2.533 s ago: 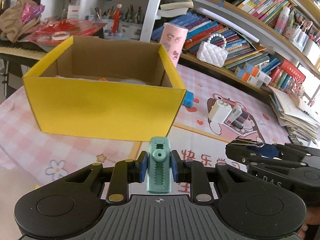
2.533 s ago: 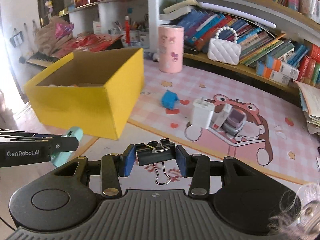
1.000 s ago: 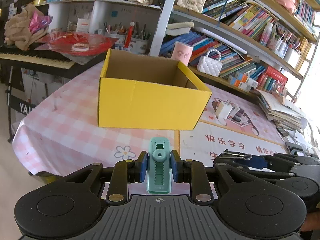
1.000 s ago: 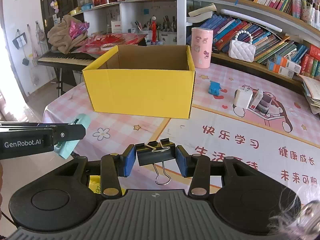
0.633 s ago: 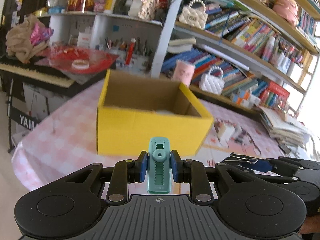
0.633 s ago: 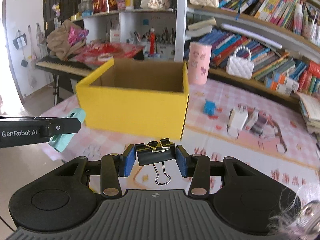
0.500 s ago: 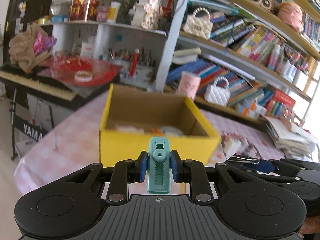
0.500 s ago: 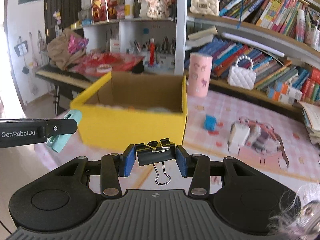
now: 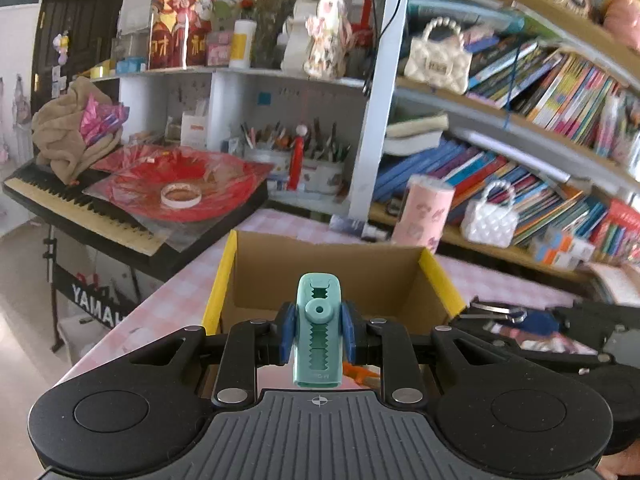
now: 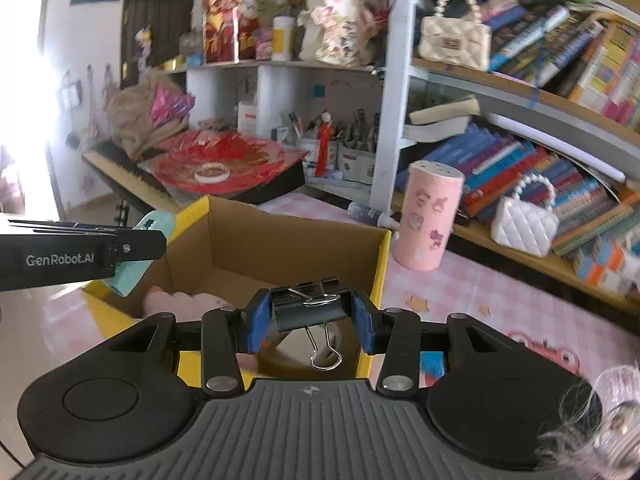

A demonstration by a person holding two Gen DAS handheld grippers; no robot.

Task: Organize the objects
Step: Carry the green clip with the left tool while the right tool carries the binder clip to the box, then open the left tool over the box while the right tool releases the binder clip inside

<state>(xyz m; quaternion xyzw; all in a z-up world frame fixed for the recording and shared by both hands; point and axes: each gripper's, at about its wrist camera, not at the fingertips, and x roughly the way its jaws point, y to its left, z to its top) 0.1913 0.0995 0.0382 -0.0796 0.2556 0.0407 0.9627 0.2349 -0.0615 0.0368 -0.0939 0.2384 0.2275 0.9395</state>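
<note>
My left gripper is shut on a teal plastic clip, held over the near wall of the open yellow cardboard box. My right gripper is shut on a black binder clip with silver wire handles, held above the box's near right corner. In the right wrist view the left gripper with the teal clip hangs over the box's left wall. Pink items lie inside the box; an orange item shows under my left gripper.
A pink cylinder and a white quilted purse stand behind the box. A blue block lies right of the box on the pink checked tablecloth. Bookshelves fill the back. A keyboard stands left of the table.
Both grippers have risen and moved forward to the box, from well in front of it to over its near edge. Both clips stay gripped.
</note>
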